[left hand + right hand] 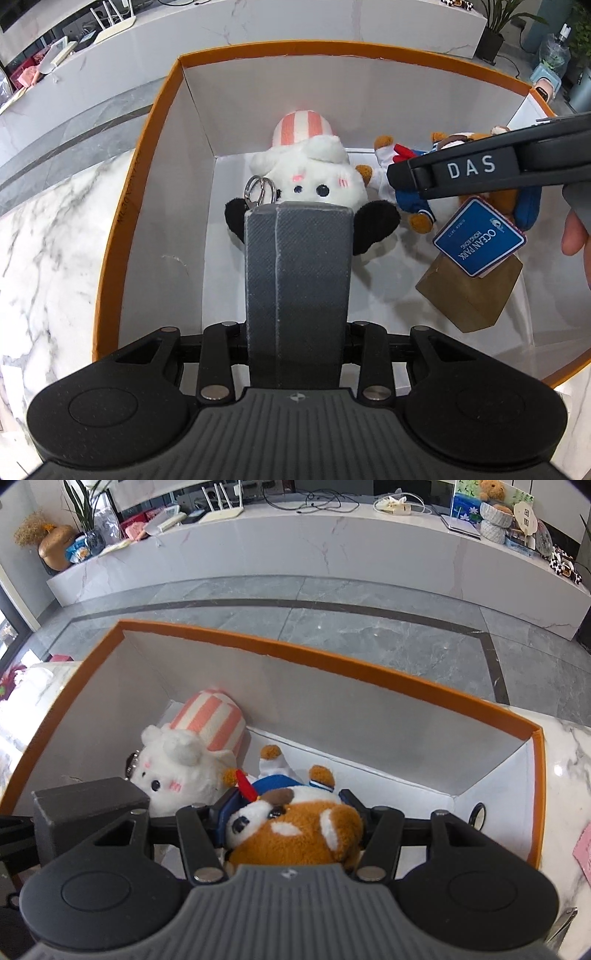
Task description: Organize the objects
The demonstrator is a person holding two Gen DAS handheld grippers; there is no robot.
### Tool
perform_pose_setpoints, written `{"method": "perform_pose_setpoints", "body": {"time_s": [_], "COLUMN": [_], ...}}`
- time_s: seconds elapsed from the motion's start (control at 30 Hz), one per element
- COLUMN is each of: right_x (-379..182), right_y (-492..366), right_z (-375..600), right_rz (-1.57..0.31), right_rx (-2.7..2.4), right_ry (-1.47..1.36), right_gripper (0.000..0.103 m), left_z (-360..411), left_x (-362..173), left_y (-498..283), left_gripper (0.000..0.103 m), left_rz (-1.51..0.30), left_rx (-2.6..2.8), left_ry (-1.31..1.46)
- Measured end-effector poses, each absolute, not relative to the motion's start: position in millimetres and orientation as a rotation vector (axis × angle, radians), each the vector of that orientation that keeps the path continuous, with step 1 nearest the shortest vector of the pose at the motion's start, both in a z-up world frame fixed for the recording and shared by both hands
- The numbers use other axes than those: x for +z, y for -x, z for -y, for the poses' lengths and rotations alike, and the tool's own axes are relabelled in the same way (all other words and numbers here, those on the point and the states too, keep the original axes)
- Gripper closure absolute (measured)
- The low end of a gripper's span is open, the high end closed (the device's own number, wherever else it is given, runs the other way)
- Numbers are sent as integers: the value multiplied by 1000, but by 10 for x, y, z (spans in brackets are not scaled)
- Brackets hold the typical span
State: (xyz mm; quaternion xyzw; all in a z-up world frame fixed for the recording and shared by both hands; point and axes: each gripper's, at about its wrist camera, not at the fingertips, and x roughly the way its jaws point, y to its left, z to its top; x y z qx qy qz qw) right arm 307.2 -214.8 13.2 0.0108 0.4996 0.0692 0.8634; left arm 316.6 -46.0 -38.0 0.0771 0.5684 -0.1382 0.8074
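Observation:
An orange box (122, 206) with white inner walls holds a white plush (314, 177) with a pink striped hat, black paws and a key ring. My left gripper (297, 214) is shut and empty just above that plush. My right gripper (410, 177) is shut on a brown plush (295, 830) in blue clothes, holding it inside the box beside the white plush (177, 771). A blue Ocean Park tag (480, 238) hangs from the brown plush. The right fingertips are hidden behind the plush in the right wrist view.
A brown cardboard block (469, 291) lies on the box floor at the right. The box (332, 657) stands on a white marble table (48, 258). A grey tiled floor (332, 602) and a long white counter (295, 542) with clutter lie beyond.

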Motion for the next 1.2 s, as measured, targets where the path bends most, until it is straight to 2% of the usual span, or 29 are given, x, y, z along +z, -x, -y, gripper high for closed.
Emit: {"method": "perform_pose_setpoints", "body": {"time_s": [0.33,0.8,1.2], "right_x": [70,52,48], "right_y": [-3066,-2712,-2292], "right_z": [2231,2136,1770], "right_rz": [-1057,-1084,-1099], "right_rx": [138,181,223], "right_ry": [-71,-113,6], "right_gripper": [44,43,42], "left_z": [367,128,-174], "left_x": [-435,-449,-440], "left_y": [-3194,-2804,-2347], "left_gripper": [64,64,64], "left_rz": [-1285,-1308,-1317], "left_rx": [-305,-290,-266], "left_ry": [-118,-120,-94]}}
